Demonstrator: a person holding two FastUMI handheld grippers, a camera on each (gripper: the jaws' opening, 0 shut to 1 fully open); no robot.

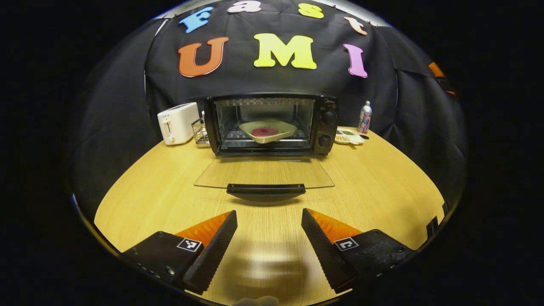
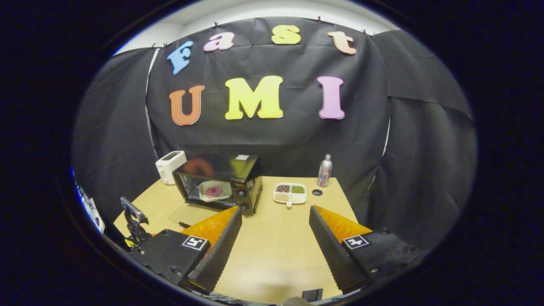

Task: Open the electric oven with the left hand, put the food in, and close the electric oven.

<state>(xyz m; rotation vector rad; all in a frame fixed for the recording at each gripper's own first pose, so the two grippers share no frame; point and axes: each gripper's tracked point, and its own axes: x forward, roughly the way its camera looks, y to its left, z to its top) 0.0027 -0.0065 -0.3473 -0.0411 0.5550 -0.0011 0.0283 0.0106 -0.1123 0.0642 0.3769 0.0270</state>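
The black electric oven [image 1: 272, 124] stands at the back of the wooden table, and its glass door [image 1: 264, 173] lies folded down flat with the black handle [image 1: 266, 190] nearest me. Inside on the rack sits a pale plate [image 1: 267, 129] carrying a round red piece of food [image 1: 264, 131]. My left gripper [image 1: 269, 217] is open and empty, low over the table just short of the handle. From higher up and farther back, the right gripper view shows the oven [image 2: 221, 182] with the plate [image 2: 214, 190] inside. My right gripper [image 2: 275, 213] is open and holds nothing.
A white toaster [image 1: 177, 123] and a small wire rack [image 1: 199, 132] stand left of the oven. Right of it are a divided white dish of foods [image 1: 348, 137], a metal bottle [image 1: 364, 117] and a small dark cap [image 2: 317, 192]. The table [image 1: 382, 191] ends at black cloth walls.
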